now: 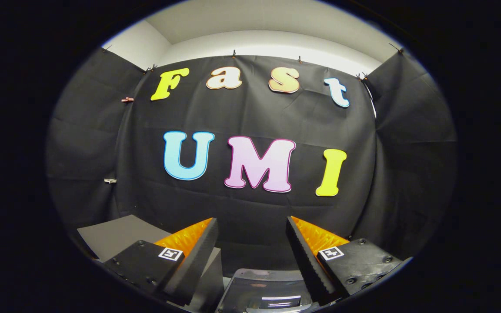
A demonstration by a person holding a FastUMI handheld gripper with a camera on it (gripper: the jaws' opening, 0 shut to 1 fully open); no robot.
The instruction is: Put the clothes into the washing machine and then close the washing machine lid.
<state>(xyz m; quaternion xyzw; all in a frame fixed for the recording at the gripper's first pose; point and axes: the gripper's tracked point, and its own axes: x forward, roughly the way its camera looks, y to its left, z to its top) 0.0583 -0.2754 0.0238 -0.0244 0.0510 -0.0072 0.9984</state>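
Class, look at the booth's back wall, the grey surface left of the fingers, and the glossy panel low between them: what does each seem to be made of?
Open gripper, nothing between its fingers.
Back wall: black cloth, matte; creases and clips along its top edge show it.
Grey surface: smooth, matte, perhaps a board or laminate; unclear.
Glossy panel: probably tinted plastic or glass, since it reflects lights; possibly the washing machine's lid.

The tool (250, 226) holds its fingers wide apart above the washing machine lid (263, 287), gripping nothing.
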